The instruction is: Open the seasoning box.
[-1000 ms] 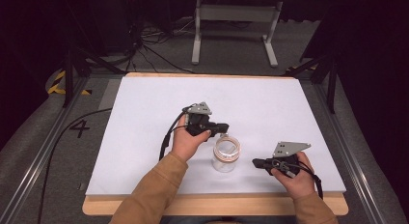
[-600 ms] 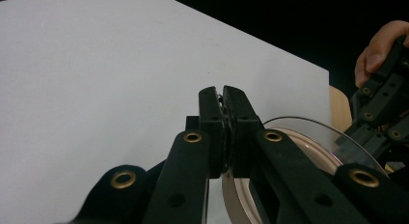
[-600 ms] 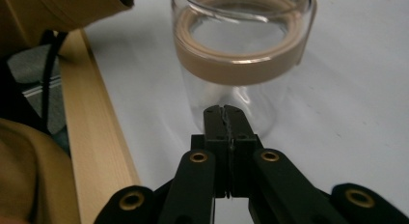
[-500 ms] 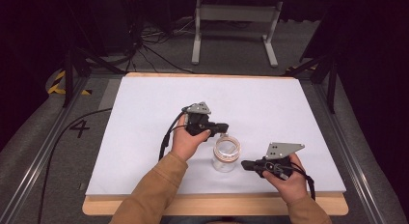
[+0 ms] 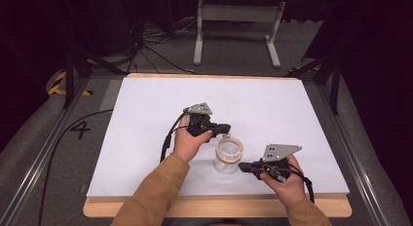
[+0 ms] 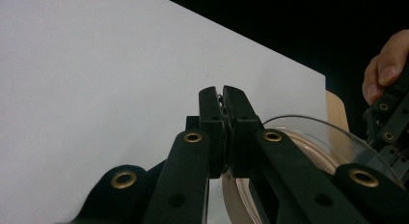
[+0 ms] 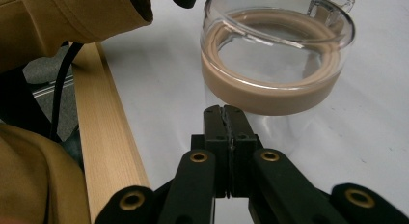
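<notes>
Flanking a clear round glass jar with tan seal ring (image 5: pixel 229 154): left gripper (image 5: pixel 225 129) and right gripper (image 5: pixel 245 166), both jaws pressed together empty, seemingly steadying it.

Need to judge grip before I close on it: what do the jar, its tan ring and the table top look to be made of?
Jar: clear and glossy, the table shows through it; glass or hard plastic, can't tell which.
Tan ring: opaque, matte beige band under the rim, likely rubber or silicone seal.
Table top: matte white sheet over a pale wooden board with visible grain at its edge.
</notes>
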`<state>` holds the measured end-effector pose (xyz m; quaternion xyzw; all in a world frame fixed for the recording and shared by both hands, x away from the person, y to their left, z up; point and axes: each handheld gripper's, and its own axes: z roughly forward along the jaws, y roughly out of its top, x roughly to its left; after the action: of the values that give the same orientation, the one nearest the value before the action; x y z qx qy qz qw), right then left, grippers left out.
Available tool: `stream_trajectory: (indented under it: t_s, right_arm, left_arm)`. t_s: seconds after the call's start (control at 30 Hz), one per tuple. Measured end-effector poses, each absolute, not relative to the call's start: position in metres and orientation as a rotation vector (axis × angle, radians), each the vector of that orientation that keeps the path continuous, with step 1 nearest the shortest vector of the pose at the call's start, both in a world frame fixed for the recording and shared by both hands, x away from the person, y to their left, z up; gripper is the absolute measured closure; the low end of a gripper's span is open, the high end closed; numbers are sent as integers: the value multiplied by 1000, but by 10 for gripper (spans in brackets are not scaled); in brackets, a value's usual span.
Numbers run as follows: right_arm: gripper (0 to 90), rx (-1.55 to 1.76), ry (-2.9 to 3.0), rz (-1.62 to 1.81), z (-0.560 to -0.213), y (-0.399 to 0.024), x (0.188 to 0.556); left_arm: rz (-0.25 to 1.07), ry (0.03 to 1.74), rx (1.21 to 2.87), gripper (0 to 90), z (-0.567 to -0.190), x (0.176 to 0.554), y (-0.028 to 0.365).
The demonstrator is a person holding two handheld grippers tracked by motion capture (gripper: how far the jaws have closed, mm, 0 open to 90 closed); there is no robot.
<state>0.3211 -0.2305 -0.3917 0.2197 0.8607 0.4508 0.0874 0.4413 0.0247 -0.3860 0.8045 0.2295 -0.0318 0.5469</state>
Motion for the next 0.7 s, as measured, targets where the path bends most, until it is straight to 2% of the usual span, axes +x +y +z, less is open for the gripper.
stream_trajectory:
  t_s: [0.7]
  right_arm:
    - [900, 703, 2441, 1474, -378, -228, 331]
  left_arm:
    - [-45, 569, 1932, 897, -389, 442, 26]
